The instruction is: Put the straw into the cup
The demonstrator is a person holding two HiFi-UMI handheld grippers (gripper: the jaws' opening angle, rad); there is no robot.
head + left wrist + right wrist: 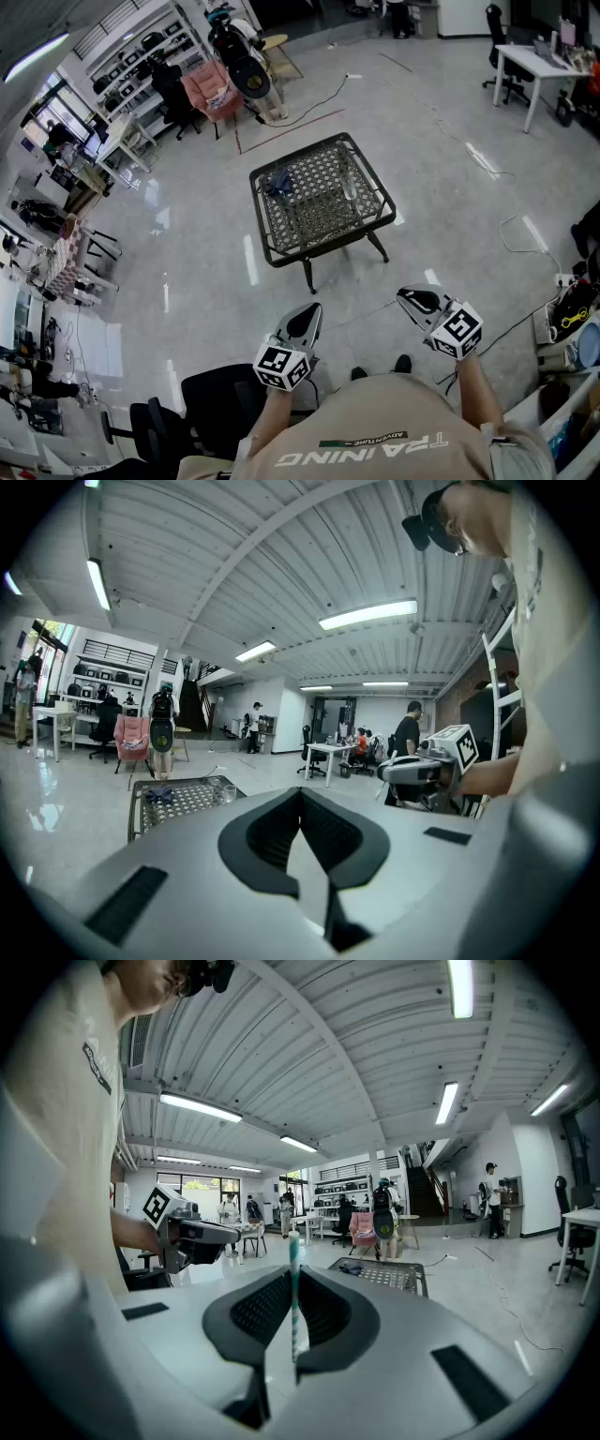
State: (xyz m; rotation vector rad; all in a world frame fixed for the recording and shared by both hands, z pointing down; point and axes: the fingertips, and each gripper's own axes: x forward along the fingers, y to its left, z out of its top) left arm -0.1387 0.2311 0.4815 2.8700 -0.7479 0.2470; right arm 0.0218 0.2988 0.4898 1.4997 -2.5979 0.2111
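The straw, white with teal stripes, stands upright, pinched between the jaws of the right tool. The clear cup stands upright on the woven surface, well apart from it.

Open floor before wire table, cup and blue object on top, black chair lower left

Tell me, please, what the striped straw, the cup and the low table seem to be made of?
Straw: probably paper, matte, teal-and-white spiral stripes.
Cup: clear glass or plastic; the tabletop shows through it.
Table: dark, likely metal frame with an open woven lattice top, wicker or wire.
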